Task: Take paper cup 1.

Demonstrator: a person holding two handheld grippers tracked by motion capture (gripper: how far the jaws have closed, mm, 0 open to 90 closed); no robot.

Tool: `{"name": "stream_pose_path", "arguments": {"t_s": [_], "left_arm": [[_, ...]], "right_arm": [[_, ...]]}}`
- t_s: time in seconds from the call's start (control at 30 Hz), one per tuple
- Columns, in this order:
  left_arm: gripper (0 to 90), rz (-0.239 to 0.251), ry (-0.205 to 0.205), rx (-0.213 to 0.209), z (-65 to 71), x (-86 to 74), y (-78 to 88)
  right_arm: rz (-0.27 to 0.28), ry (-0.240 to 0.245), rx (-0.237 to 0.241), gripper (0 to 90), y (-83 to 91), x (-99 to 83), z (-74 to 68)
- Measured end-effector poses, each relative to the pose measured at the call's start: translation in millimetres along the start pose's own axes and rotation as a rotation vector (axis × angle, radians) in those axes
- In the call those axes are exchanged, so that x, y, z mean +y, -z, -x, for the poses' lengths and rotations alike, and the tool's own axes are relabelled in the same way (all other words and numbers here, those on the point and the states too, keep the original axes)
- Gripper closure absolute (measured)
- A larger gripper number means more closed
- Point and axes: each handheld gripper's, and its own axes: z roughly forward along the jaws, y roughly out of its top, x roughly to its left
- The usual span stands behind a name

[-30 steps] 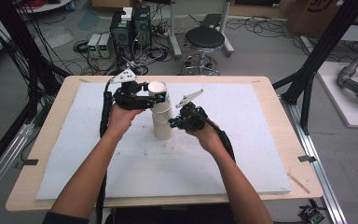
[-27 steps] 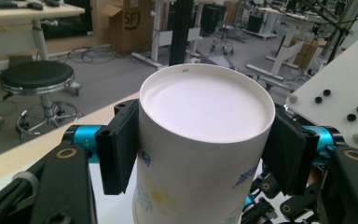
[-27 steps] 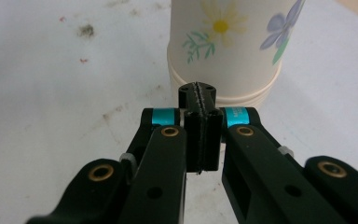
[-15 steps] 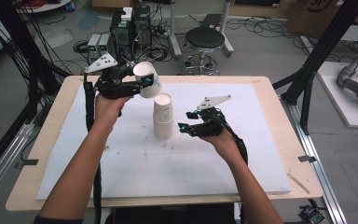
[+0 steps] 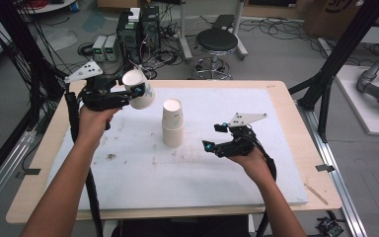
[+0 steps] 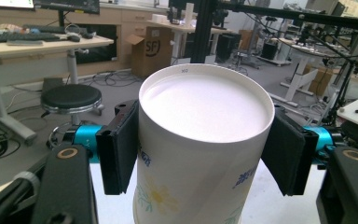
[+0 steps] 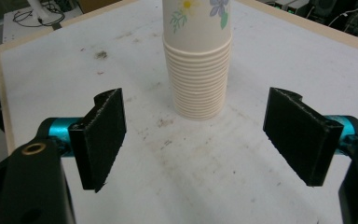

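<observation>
A stack of white paper cups [image 5: 172,122] stands upside down near the middle of the white mat; in the right gripper view the stack [image 7: 200,65] shows its many nested rims. My left gripper [image 5: 137,93] is shut on one paper cup [image 5: 138,89], held tilted in the air over the table's back left. In the left gripper view this cup [image 6: 200,140] sits bottom-up between the black pads [image 6: 119,147]. My right gripper [image 5: 209,146], to the right of the stack, has just been opening and stands open with nothing between its pads [image 7: 101,135].
The white mat [image 5: 143,173] covers most of the wooden table [image 5: 281,94] and has small dark stains. Beyond the far edge stand a black stool [image 5: 217,42], computer boxes and cables. Black frame posts [image 5: 335,64] rise at the table's right and left.
The left gripper lifted one cup off the stack and carried it up and to the left. The right gripper opened, let go of the stack and drew back to the right.
</observation>
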Motion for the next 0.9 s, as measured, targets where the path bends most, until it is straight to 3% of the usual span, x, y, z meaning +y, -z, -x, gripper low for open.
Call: {"name": "stream_pose_path", "arguments": {"t_s": [0.2, 0.37, 0.53, 0.73, 0.9], "left_arm": [[34.2, -0.013, 0.003, 0.009, -4.0, -12.0, 19.4], [34.2, -0.024, 0.0, 0.007, -6.1, -22.3, 30.7], [34.2, -0.033, -0.011, -0.018, -4.2, -37.2, 41.5], [34.0, -0.034, -0.044, -0.063, 2.8, -57.7, 47.5], [34.0, -0.079, -0.048, -0.076, 6.8, -77.9, 48.4]], "right_arm": [[0.036, 0.009, 0.009, 21.5, 13.7, -17.5, -2.5], [0.045, 0.014, -0.012, 21.5, 22.2, -28.3, -3.7], [0.055, 0.009, -0.018, 21.5, 26.6, -37.3, -3.6], [0.065, 0.038, -0.034, 21.5, 25.1, -44.8, -3.6], [0.059, 0.073, -0.032, 21.0, 21.1, -47.1, -3.5]]}}
